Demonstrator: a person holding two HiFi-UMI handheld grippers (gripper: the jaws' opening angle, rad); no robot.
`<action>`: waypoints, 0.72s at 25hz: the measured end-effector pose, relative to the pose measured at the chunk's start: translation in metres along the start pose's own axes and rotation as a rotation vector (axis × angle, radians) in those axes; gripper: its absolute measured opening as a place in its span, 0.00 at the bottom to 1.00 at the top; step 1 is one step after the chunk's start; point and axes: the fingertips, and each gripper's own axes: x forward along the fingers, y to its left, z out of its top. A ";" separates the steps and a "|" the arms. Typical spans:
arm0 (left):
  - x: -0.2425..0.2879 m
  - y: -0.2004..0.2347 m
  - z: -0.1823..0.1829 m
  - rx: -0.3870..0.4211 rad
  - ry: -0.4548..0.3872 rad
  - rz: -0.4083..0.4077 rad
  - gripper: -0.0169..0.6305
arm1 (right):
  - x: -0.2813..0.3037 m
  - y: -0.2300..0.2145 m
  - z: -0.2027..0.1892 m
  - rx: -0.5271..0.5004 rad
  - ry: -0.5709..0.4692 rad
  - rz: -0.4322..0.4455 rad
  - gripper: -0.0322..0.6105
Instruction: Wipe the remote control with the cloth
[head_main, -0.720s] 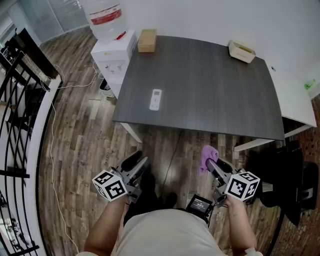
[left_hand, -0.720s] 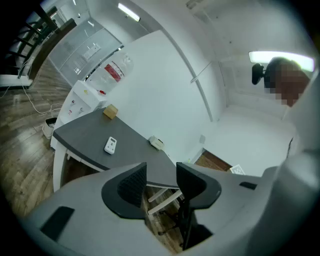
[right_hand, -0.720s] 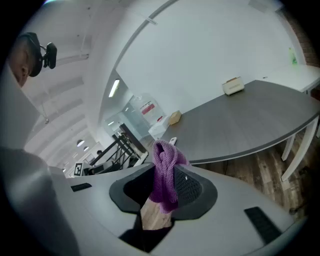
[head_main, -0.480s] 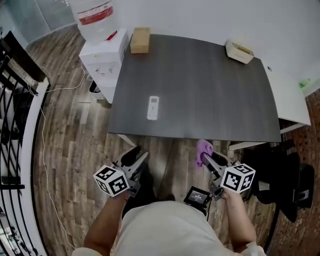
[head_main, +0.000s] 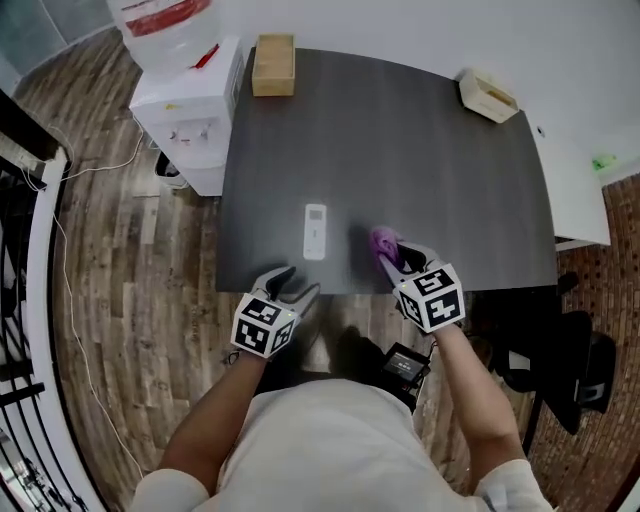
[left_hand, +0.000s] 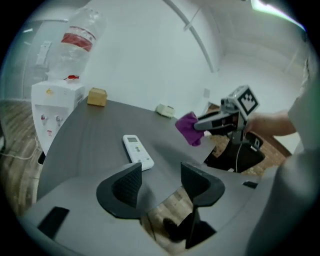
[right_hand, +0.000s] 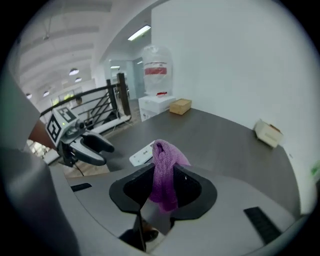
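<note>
A white remote control (head_main: 315, 231) lies flat on the dark grey table (head_main: 440, 170), near its front edge. My right gripper (head_main: 395, 258) is shut on a purple cloth (head_main: 383, 241) and hovers over the table just right of the remote. In the right gripper view the cloth (right_hand: 167, 155) bunches between the jaws, and the remote (right_hand: 142, 154) shows beyond them to the left. My left gripper (head_main: 298, 283) stands open at the table's front edge, just short of the remote. In the left gripper view nothing is between the jaws, and the remote (left_hand: 138, 152) lies just ahead.
A cardboard box (head_main: 273, 50) sits at the table's far left corner and a small beige tray (head_main: 487, 96) at the far right. A water dispenser (head_main: 185, 100) stands left of the table, a white desk (head_main: 575, 190) to its right. A black railing (head_main: 20, 260) runs along the far left.
Both grippers have moved forward from over the floor to the table's front edge. The right one has carried the cloth over the tabletop beside the remote. The head view has shifted forward.
</note>
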 end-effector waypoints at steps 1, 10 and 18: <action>0.008 0.007 -0.004 0.035 0.038 0.027 0.37 | 0.016 0.001 0.006 -0.071 0.023 -0.007 0.21; 0.060 0.032 -0.007 0.346 0.258 0.150 0.37 | 0.135 0.030 0.056 -0.474 0.130 0.116 0.21; 0.076 0.043 -0.020 0.359 0.350 0.159 0.36 | 0.157 0.085 0.039 -0.625 0.159 0.254 0.21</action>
